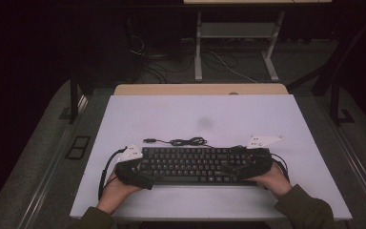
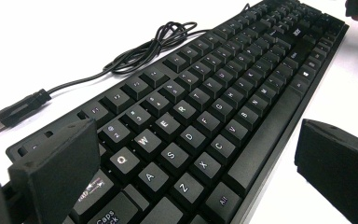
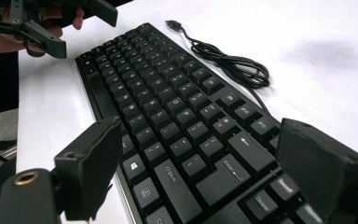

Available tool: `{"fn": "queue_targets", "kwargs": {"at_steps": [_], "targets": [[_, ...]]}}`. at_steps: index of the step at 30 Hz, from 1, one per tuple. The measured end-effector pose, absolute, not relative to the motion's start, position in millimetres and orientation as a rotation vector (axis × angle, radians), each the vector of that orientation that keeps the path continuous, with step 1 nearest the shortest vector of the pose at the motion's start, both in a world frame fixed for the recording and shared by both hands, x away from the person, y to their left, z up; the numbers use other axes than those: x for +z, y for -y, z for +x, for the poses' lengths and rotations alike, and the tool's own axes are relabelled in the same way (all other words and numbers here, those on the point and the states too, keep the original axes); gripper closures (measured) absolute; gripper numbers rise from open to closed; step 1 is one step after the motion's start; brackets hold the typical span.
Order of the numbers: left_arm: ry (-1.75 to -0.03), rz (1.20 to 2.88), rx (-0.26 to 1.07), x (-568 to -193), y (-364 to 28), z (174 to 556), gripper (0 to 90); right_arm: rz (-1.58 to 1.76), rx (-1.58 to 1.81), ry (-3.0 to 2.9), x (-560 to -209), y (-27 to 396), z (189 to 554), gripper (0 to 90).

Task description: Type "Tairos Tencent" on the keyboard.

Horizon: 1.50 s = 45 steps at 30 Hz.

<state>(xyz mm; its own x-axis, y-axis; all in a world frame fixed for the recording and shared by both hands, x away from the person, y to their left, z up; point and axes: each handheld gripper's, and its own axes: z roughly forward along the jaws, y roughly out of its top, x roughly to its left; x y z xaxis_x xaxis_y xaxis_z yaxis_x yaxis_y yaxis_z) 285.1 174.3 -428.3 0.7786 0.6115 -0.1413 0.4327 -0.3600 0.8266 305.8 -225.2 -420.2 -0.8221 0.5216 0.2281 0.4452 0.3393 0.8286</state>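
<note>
Nearest the camera, both hands bring the left gripper (image 1: 134,168) and right gripper (image 1: 248,164), jaws spread, astride the two ends of the keyboard (image 1: 198,165), lying flat near the front edge of the white table (image 1: 209,119). Judged rigid, moderately light, smooth-edged; best held at the end frames, off the keys. Its loose cable (image 1: 183,141) trails behind and may drag.

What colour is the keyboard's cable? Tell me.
Black, like the keyboard itself; the cable shows best in the left gripper view.
</note>
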Motion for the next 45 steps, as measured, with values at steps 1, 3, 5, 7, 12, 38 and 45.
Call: {"fn": "queue_targets", "kwargs": {"at_steps": [1,3,5,7,12,38,45], "targets": [[-0.781,2.01,0.234,-428.3,-174.2,285.0,0.0,0.904,1.51,-2.512,-420.4,223.9,306.2,15.0],[-0.782,2.01,0.234,-428.3,-174.3,285.1,0.0,0.894,1.51,-2.521,-421.4,219.7,307.3,17.2],[-0.78,2.01,0.234,-428.3,-174.3,285.2,0.0,0.889,1.507,-2.526,-421.5,218.5,307.4,17.5],[-0.78,2.01,0.234,-428.5,-174.2,285.3,0.0,0.886,1.509,-2.534,-421.7,216.2,307.7,20.2],[-0.781,2.007,0.233,-428.2,-173.9,285.0,0.0,0.859,1.509,-2.553,-422.1,210.9,309.3,28.2],[-0.781,2.008,0.233,-428.8,-173.3,285.1,0.0,0.729,1.448,-2.679,-428.5,201.0,306.4,87.3],[-0.78,2.007,0.234,-428.8,-173.6,285.1,0.0,0.724,1.426,-2.706,-430.4,200.0,306.4,89.3]]}}
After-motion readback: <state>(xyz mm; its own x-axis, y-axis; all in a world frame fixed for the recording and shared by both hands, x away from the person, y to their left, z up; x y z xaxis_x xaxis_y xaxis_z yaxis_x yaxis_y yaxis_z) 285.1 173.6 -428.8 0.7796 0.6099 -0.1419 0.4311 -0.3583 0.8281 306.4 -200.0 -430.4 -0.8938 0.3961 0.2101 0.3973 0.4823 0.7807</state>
